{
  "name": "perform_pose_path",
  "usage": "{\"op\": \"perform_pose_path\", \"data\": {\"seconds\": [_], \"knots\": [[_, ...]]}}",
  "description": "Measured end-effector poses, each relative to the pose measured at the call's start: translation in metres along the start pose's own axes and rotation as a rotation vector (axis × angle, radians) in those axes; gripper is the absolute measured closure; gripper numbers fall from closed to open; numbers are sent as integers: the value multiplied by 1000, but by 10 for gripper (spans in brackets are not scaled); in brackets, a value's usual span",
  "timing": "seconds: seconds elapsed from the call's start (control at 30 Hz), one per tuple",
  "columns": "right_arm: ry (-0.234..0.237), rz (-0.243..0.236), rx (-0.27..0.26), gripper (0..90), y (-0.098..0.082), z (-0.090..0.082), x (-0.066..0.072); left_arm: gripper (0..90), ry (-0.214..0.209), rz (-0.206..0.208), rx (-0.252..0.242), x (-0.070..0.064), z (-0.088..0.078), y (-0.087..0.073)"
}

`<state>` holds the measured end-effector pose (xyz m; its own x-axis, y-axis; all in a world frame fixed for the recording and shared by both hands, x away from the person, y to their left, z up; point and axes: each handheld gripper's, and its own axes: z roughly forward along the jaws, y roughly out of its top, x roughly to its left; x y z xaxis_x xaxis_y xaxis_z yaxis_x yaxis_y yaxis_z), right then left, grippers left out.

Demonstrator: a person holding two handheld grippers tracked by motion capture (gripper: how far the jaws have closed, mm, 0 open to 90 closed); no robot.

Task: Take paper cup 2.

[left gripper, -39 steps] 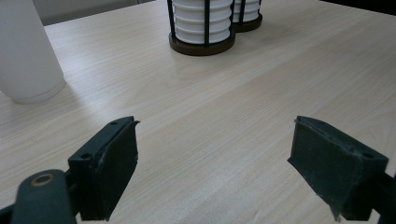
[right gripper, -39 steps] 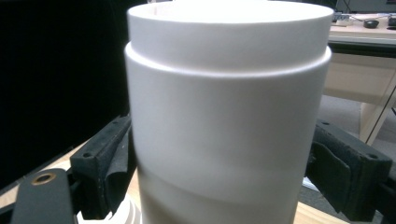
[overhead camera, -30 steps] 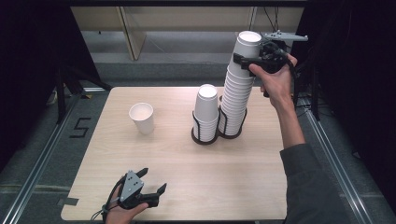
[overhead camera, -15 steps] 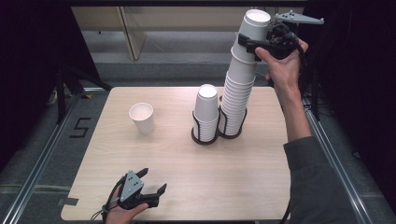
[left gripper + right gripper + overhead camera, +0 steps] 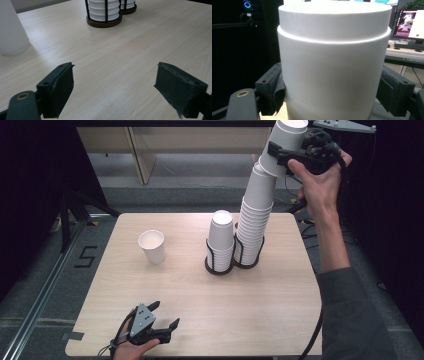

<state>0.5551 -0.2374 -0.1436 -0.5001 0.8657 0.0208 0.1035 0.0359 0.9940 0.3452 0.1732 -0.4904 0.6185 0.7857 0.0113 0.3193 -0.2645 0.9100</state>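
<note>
High above the surface (image 5: 280,310), the right tongs (image 5: 280,155) clamp the top cup (image 5: 285,145) of the tall stack (image 5: 252,220) — the left tongs (image 5: 162,317) rest spread wide, empty.

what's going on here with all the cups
A person's right gripper is clamped on the top cup of a tall stack, held high above the table, with the stack leaning below it. That stack stands in a wire holder beside a shorter stack in its own holder. A single cup stands apart to the left. The left gripper rests open near the table's front edge, holding nothing.
</note>
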Motion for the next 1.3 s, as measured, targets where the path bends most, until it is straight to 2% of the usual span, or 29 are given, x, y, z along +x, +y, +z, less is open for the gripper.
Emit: {"op": "perform_pose_path", "data": {"seconds": [0.17,0.23,0.43,0.67,0.77,1.07,1.3], "knots": [[-9,7,2,201,-3,-16,-6,145,-1,1,1,0,0,0],[-24,-14,17,201,-6,-23,-6,145,-1,2,4,0,1,0],[-27,-3,28,201,-19,-44,-7,145,1,-2,6,0,2,-1],[-18,-20,28,201,-41,-69,-6,145,5,-3,5,1,2,-1],[-9,-34,46,201,-56,-78,-2,145,6,0,11,1,2,-1],[42,-34,81,201,-101,-88,11,145,6,-5,-4,1,3,-1],[91,0,96,201,-132,-88,23,145,11,3,8,2,3,-1]]}}
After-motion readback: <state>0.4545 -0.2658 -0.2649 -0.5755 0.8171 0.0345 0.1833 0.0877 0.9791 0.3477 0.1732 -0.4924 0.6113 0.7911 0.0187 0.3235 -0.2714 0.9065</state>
